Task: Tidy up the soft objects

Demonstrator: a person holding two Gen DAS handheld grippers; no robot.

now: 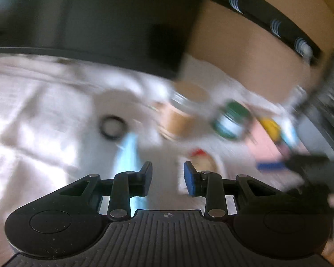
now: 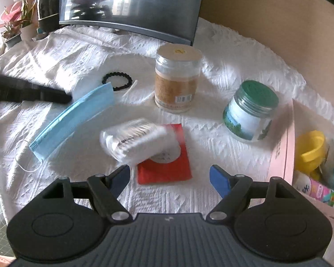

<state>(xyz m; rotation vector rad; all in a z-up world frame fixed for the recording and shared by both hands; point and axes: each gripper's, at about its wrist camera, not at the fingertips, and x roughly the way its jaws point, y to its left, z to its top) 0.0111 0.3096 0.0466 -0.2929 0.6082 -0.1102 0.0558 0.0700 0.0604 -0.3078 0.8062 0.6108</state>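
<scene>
White textured cloth covers our work surface, backed by a dark monitor and a tan wall; potted plants stand at the far left. On the cloth lie a blue face mask, a black hair tie, a clear bag of cotton swabs resting partly on a red packet, plus two jars: a tall tan-lidded one and a green-lidded one. A pink box at the right edge already holds a yellow item and some packets.

Our right gripper hovers with jaws wide apart and empty, just short of the red packet. Our left gripper has a modest gap, nothing between the pads; its view is heavily blurred.

Risks, as we judge them: closing on the swab bag could pinch the red packet beneath it too. The slick bag may slide from the pads. Mask loops could snag on the cloth or the hair tie. A sweep toward the box might clip the tilted-looking green jar.
</scene>
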